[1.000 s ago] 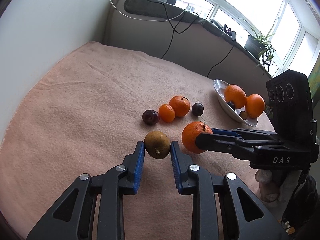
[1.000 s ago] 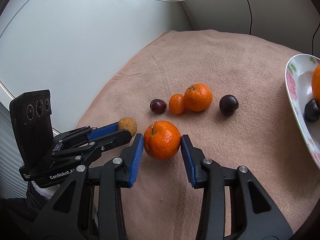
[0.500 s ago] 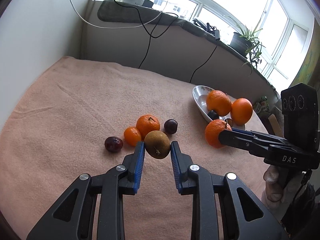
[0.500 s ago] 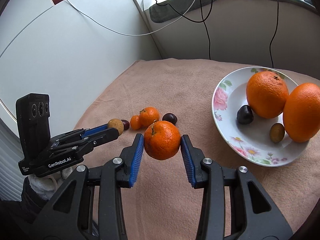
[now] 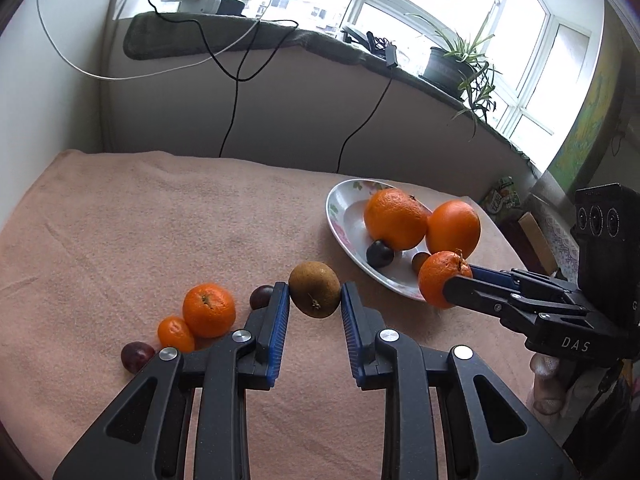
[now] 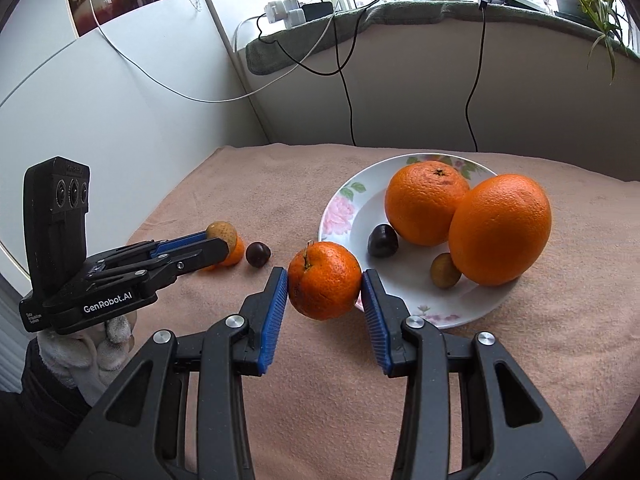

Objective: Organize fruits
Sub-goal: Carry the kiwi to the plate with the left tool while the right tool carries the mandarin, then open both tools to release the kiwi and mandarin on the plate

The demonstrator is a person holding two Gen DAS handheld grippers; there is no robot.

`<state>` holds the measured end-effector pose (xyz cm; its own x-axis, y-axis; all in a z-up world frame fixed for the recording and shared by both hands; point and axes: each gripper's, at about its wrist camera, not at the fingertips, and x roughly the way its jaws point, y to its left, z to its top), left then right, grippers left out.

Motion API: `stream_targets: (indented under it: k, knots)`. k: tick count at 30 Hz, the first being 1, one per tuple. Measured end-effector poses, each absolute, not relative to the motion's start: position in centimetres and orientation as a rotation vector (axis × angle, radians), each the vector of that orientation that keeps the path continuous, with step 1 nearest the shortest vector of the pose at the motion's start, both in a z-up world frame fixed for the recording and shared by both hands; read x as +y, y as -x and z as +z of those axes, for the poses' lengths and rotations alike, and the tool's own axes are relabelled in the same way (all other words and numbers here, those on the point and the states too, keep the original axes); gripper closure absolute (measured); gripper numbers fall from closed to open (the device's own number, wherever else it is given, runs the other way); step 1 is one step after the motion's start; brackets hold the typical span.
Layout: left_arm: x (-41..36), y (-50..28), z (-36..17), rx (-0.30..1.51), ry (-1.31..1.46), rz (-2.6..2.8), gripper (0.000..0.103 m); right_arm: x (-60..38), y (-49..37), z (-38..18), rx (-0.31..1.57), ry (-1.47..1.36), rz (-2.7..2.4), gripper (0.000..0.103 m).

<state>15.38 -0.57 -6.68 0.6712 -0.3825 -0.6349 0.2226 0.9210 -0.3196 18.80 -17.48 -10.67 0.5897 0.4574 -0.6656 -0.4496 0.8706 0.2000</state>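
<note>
Carrying fruit to the plate point(image 6: 340, 208).
Our right gripper point(image 6: 325, 280), clamping the mandarin point(image 6: 324, 280), is nearer; plate lies just ahead-right. Left gripper point(image 5: 315, 300) grips the brown fruit point(image 5: 315, 289).

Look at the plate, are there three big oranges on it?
No, the plate holds only two big oranges, plus two small fruits.

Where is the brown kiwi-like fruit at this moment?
The brown fruit is clamped in the left gripper, lifted above the pink cloth, between the plate on its right and the loose tangerine on its left.
</note>
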Motion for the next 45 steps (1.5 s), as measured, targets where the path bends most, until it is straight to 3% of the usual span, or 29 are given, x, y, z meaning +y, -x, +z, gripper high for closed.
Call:
stream_targets:
  k: [40,41,43,45]
  knots:
    - [-7.3,-20.3,-6.6,0.793,0.107,-0.406,0.077,-18.9,-20.2,-12.5,0.799,0.043,0.418,0.062]
    - [-7.3,-20.2,-6.6,0.791,0.107,-0.404,0.073,-18.9,-20.2,-12.5,0.8,0.043,0.418,0.062]
    - [-7.2,-20.2,-6.4,0.784,0.109,-0.403,0.064,-18.9,-20.2,-12.5,0.798,0.045,0.415,0.06]
    - [-7.2,-20.2,-6.2,0.78,0.107,-0.402,0.062,-18.9,-20.0,-12.2,0.781,0.044,0.414,0.043]
